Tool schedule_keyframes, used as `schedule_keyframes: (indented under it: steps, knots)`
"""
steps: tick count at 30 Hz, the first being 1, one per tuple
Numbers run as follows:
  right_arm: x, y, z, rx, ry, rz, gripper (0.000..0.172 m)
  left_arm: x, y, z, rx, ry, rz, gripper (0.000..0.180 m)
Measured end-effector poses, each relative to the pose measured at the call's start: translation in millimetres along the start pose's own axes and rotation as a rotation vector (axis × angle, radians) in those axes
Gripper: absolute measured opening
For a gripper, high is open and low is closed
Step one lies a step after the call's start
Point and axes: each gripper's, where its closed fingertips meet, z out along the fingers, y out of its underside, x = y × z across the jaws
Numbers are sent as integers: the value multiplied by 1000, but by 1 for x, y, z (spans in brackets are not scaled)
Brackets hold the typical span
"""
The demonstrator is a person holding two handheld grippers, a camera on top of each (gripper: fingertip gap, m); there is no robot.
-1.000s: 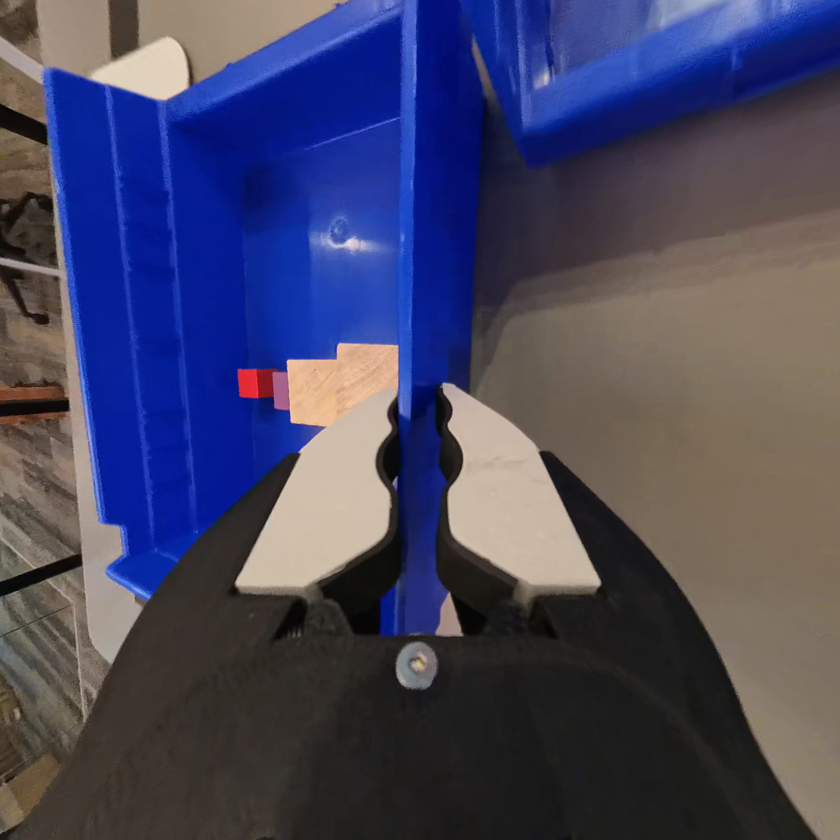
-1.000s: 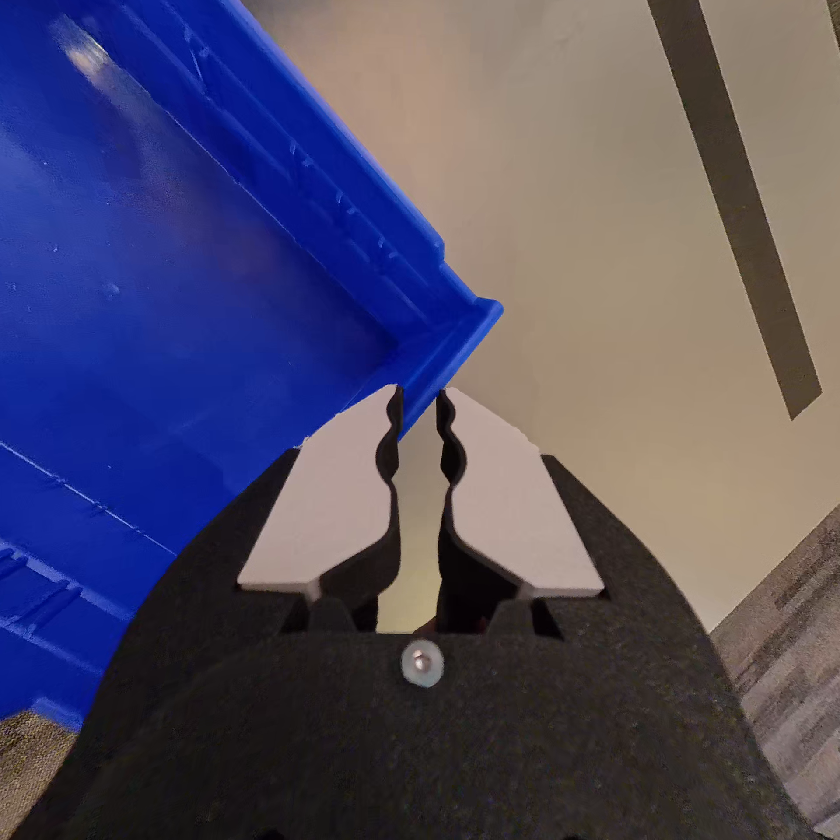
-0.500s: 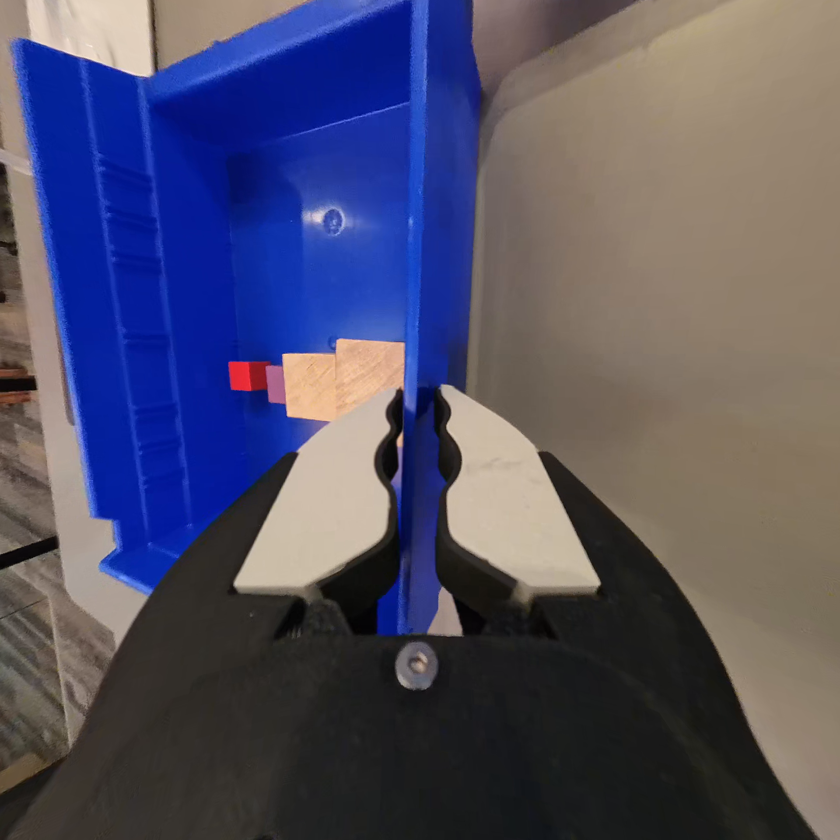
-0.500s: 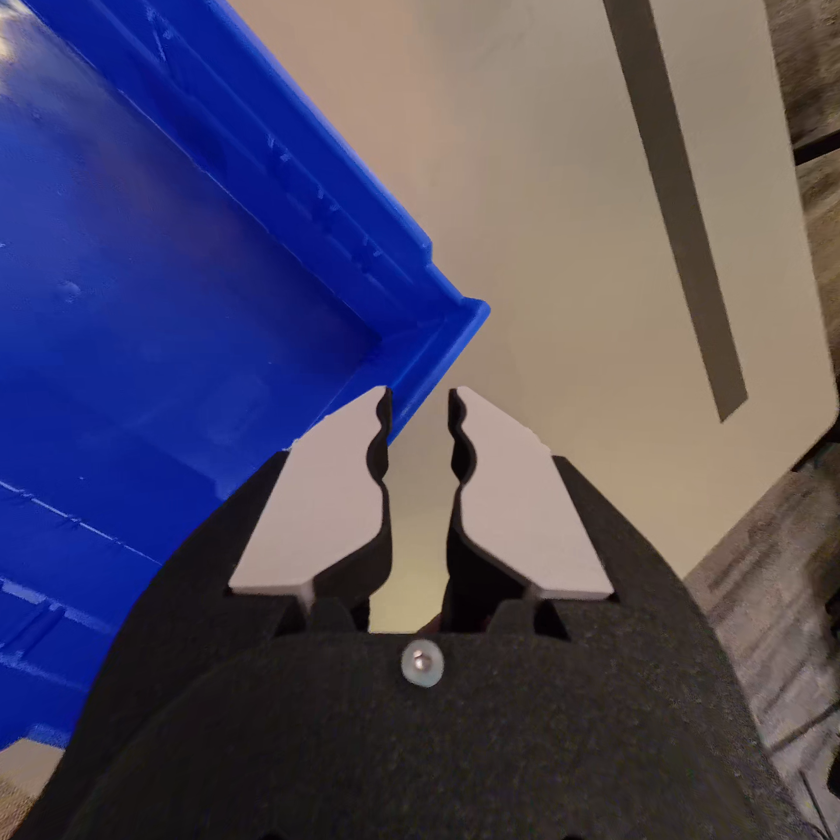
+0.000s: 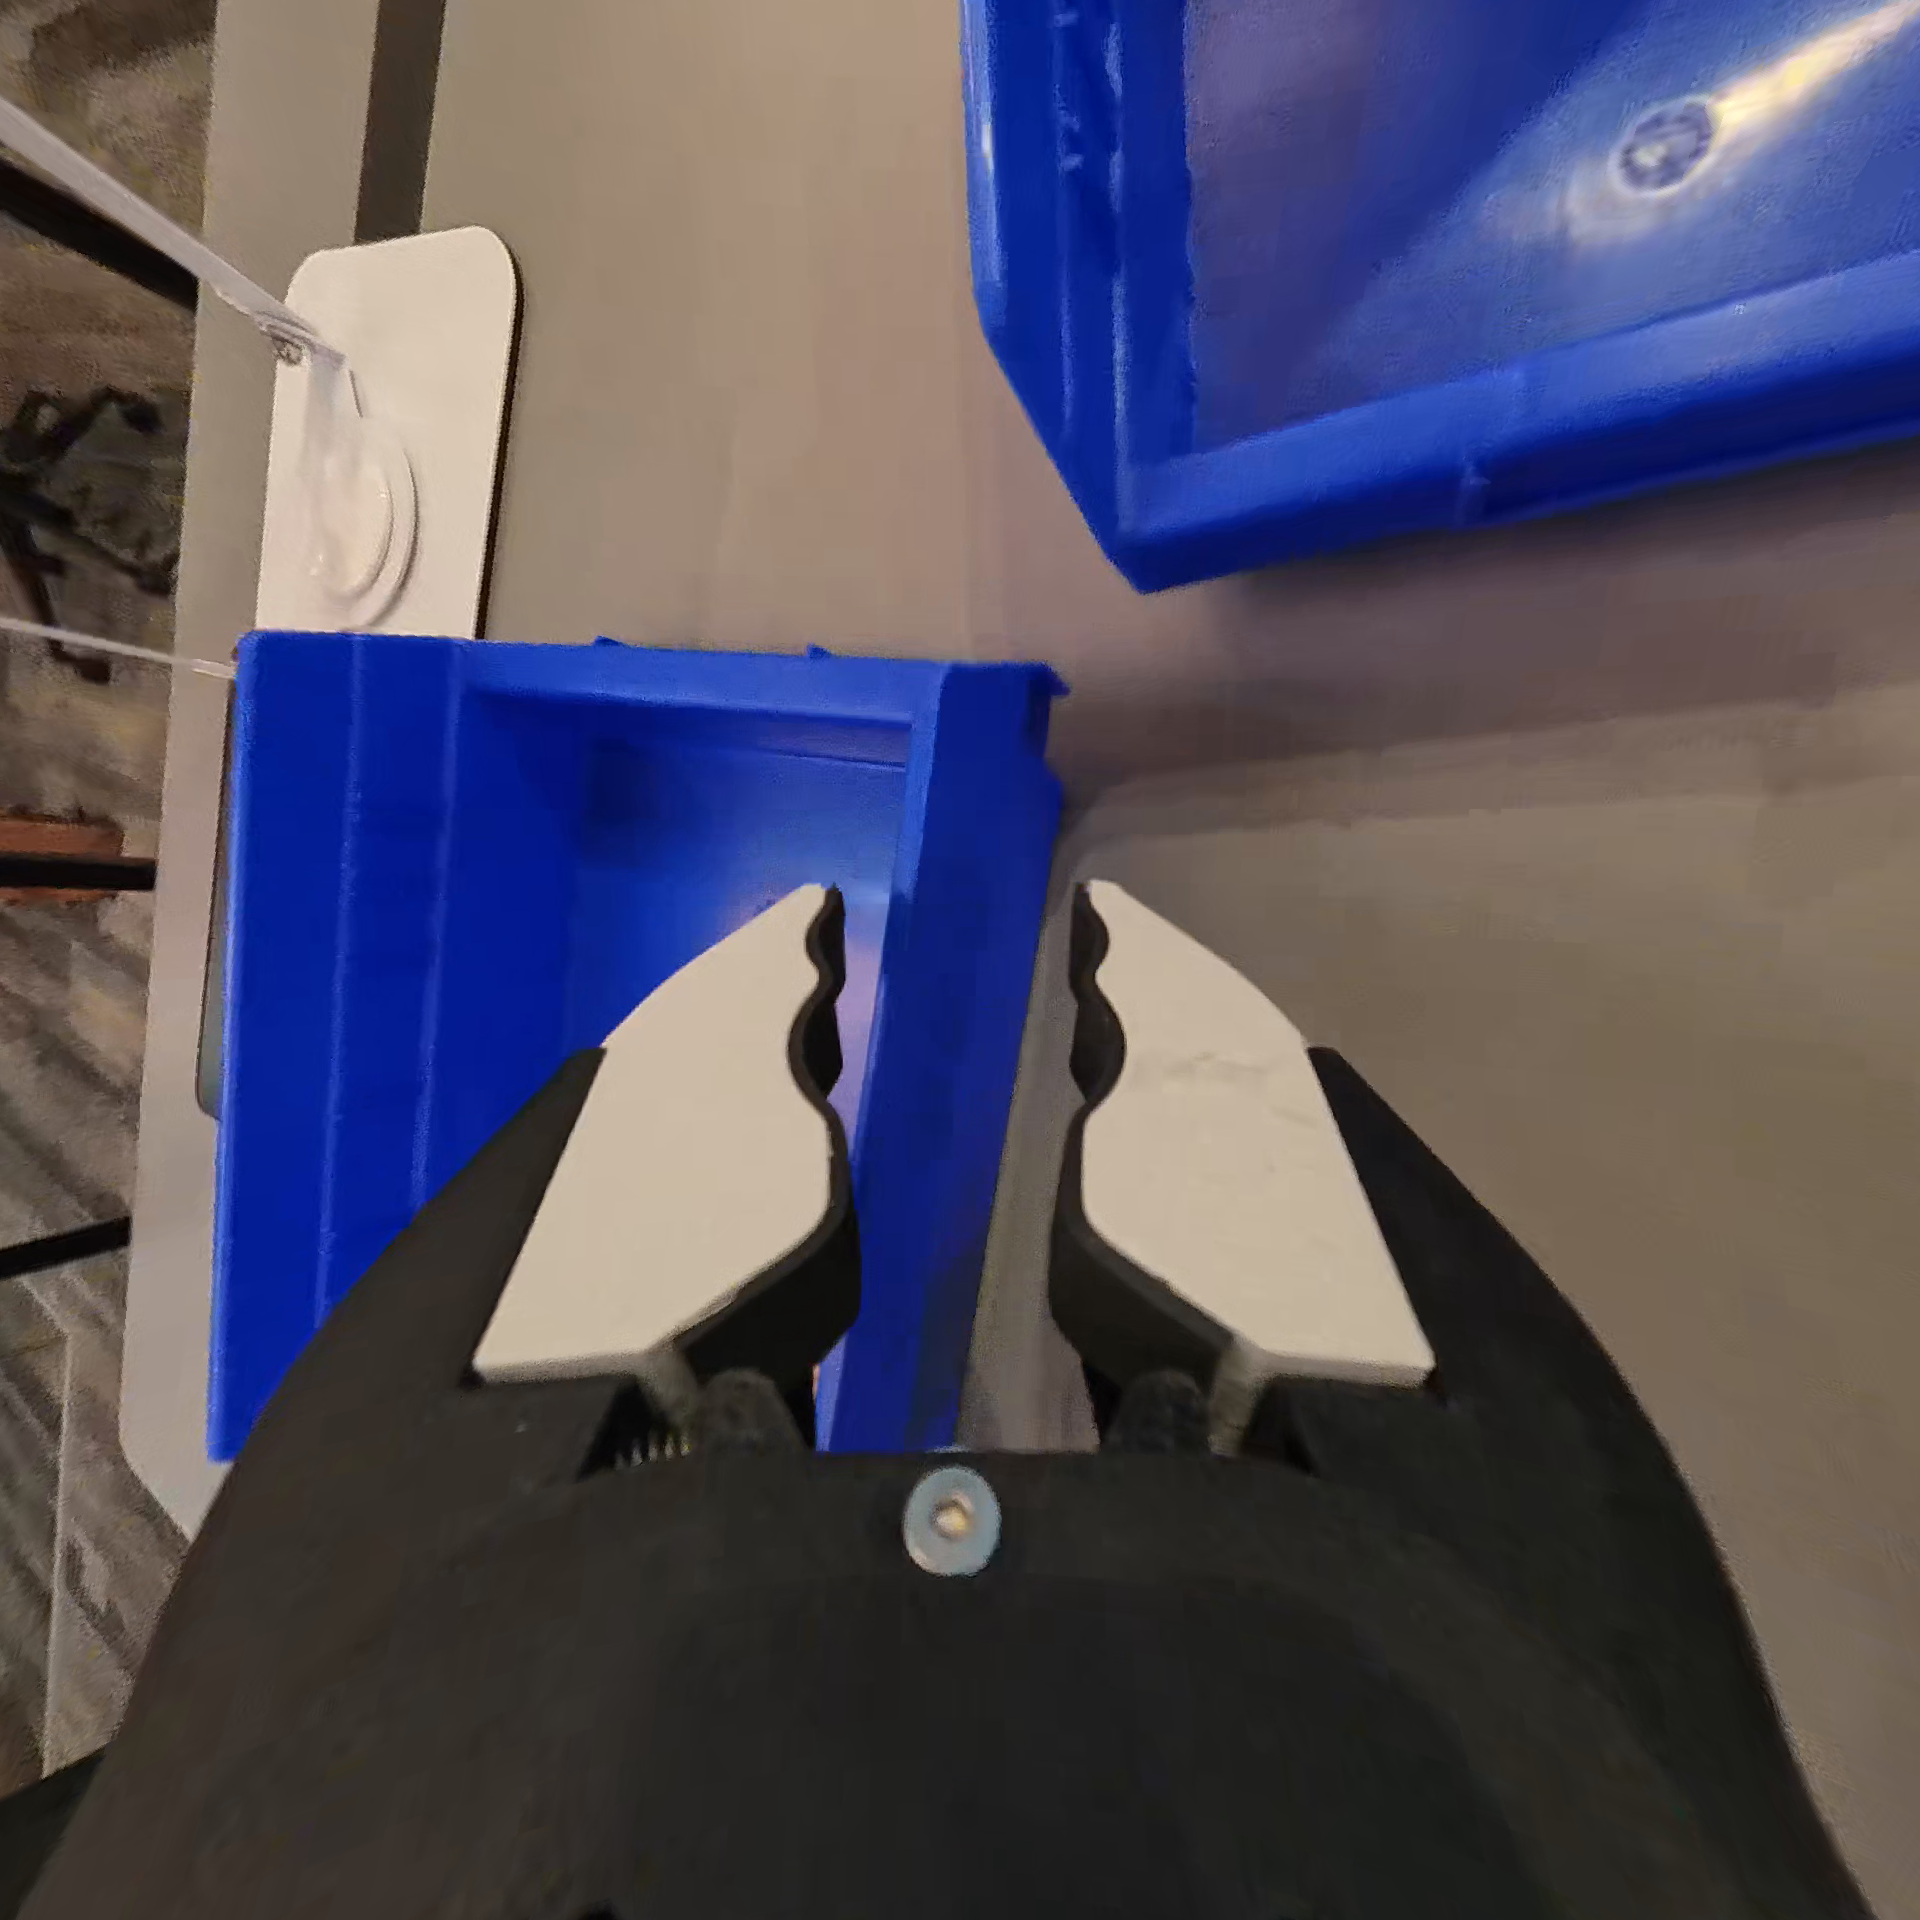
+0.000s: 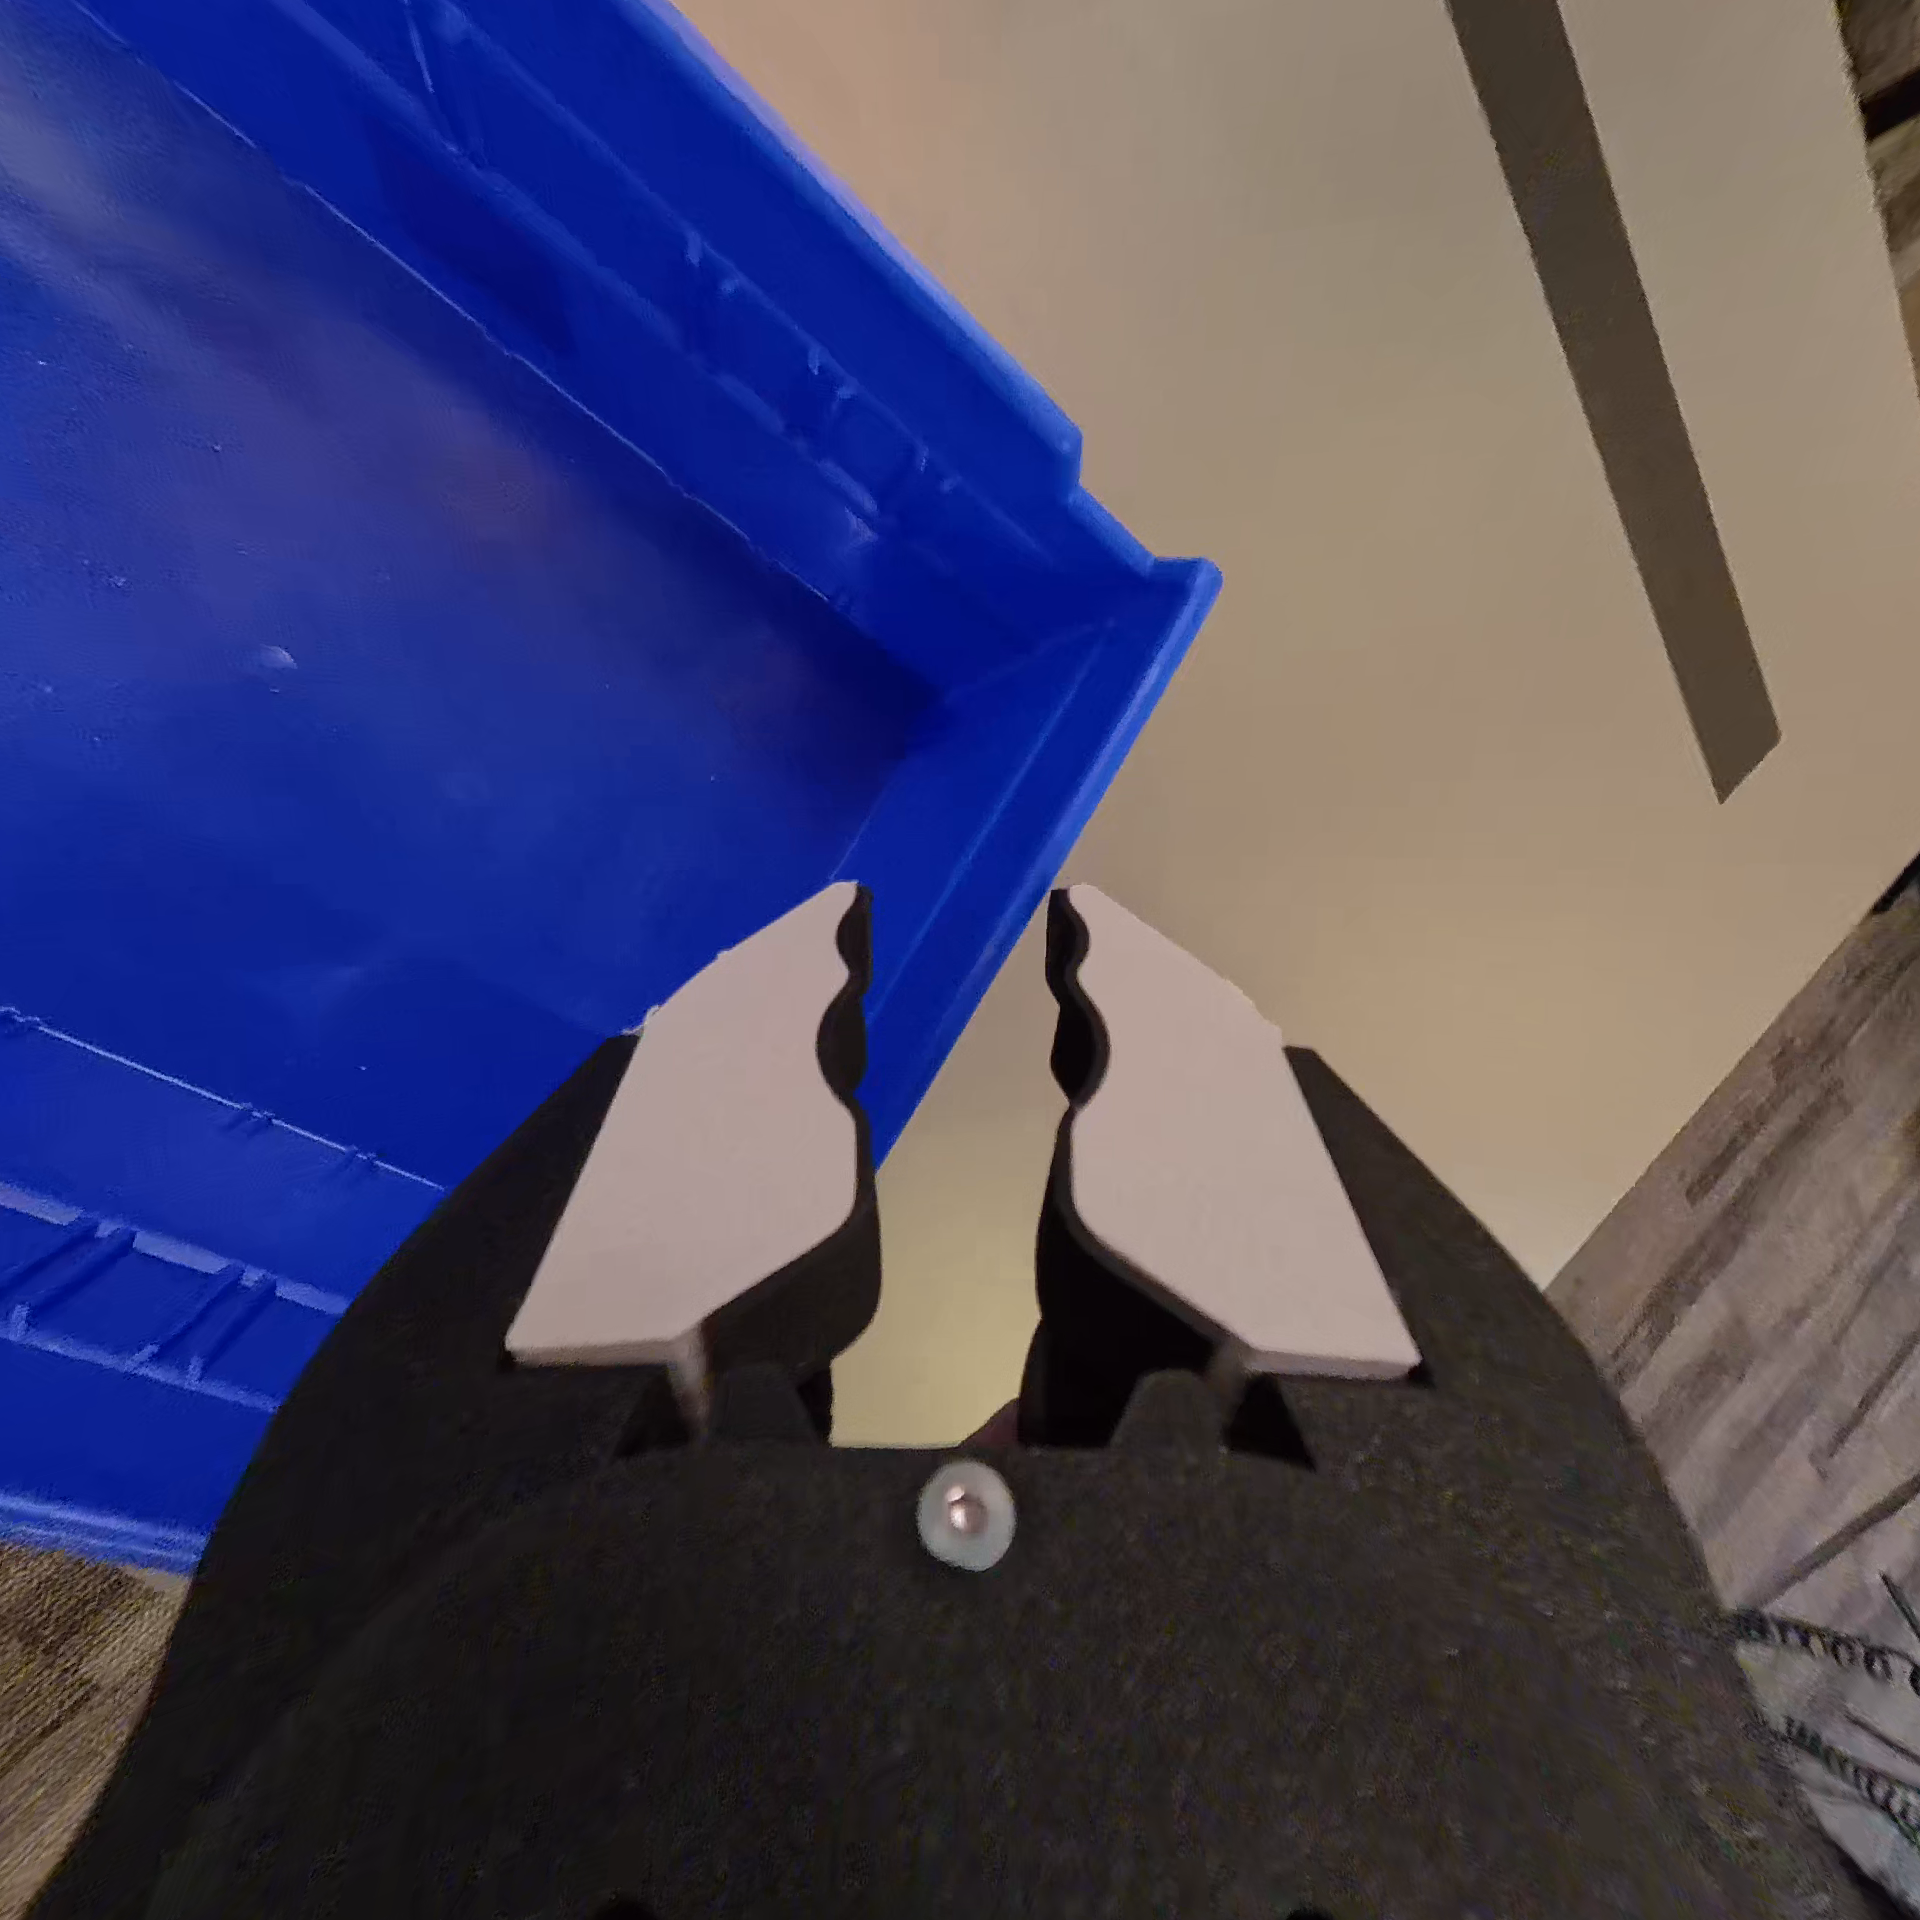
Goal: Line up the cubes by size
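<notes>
Both units same build. Left gripper [image 5: 951, 894] and right gripper [image 6: 953, 891]: matte black, grainy-textured body, wide rounded shell tapering into two prongs. Each prong carries a flat light-grey finger plate [image 5: 707, 1132], pointed at the tip, with a black wavy-edged inner pad [image 6: 847, 997]. One silver screw with washer [image 5: 951, 1527] sits centred below the jaws; right has the same [image 6: 964, 1514].
</notes>
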Motion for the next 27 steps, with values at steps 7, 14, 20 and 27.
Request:
schedule_keyframes:
  steps: [7,14,20,27]
  knots:
    - [8,1,8,-39,54,-32,25,1,-7,21,9,14,-33,12]
    - [24,-7,17,-18,70,-95,14,23,9,0,14,147,77,7]
    - [41,-13,27,-10,97,-144,14,53,39,-33,33,310,244,5]
    - [65,-24,41,2,118,-207,15,62,90,-66,-46,391,281,5]
